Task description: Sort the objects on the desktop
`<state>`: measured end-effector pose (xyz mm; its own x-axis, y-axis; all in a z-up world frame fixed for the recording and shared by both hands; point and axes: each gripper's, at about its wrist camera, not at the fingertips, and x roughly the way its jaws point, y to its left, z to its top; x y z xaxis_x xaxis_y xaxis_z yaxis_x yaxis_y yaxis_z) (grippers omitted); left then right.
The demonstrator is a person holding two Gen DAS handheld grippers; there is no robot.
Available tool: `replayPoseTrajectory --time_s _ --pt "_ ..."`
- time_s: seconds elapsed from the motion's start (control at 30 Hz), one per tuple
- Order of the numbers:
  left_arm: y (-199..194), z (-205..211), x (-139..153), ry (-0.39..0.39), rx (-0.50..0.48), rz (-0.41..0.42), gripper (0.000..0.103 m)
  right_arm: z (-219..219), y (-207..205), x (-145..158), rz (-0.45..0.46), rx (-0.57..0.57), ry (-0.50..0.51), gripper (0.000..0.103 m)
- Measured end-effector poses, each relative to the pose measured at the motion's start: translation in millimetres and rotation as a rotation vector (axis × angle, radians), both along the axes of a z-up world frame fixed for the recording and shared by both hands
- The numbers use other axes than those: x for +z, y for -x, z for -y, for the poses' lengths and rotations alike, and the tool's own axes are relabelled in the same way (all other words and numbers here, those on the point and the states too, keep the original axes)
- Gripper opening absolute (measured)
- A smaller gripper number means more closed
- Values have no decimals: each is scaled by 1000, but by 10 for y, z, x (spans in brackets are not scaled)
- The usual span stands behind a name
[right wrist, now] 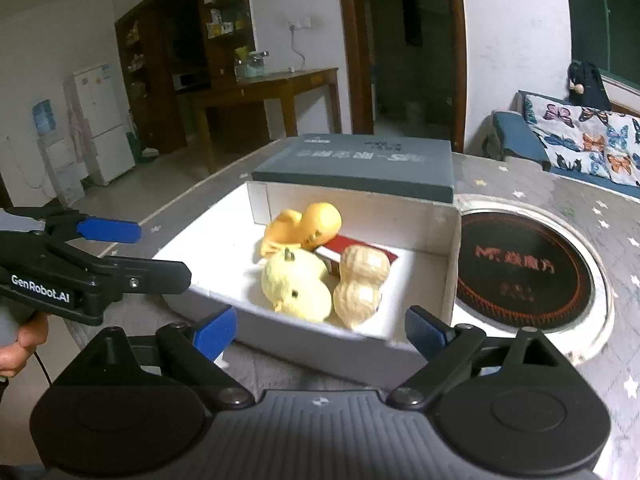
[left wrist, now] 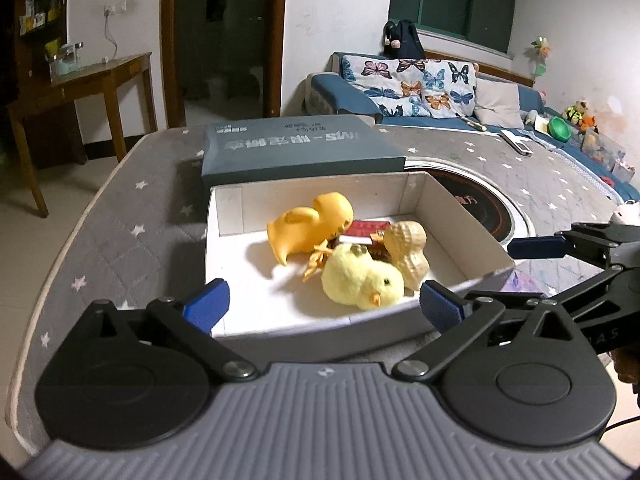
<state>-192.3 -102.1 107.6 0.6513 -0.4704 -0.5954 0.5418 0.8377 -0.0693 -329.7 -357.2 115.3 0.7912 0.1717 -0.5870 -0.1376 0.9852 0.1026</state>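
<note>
Sorting looks nearly done: rubber duck (left wrist: 310, 226), plush chick (left wrist: 362, 280), peanut toy (left wrist: 408, 250), red card (left wrist: 366, 227) sit in white box (left wrist: 224, 216). Lid (left wrist: 296, 148) off, at box's 12 o'clock. Your left gripper (left wrist: 324, 304), right gripper (right wrist: 320, 326) released, empty. Lid likely left.

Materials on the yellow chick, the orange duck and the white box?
Yellow chick: plush fabric, going by its fuzzy, matte nap. Orange duck: likely rubber or soft vinyl, smooth with a faint sheen. White box: looks like paperboard, with thin, matte walls and folded corner flaps.
</note>
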Motion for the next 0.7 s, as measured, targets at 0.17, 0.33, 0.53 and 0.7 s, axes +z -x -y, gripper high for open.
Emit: replayPoseTrajectory --time_s 0.17,0.33,0.53,0.7 --pt "122 -44 -88 -6 -4 -20 102 -19 125 -75 -6 -29 0 99" --pt "198 -68 -179 -20 2 -38 102 -50 200 -153 -21 -39 -2 99" --pt "230 -72 -238 -29 30 -50 102 -86 237 -258 -42 -55 -11 99" --pt "244 -51 -269 -52 44 -46 103 -74 263 -355 -65 -77 -20 100"
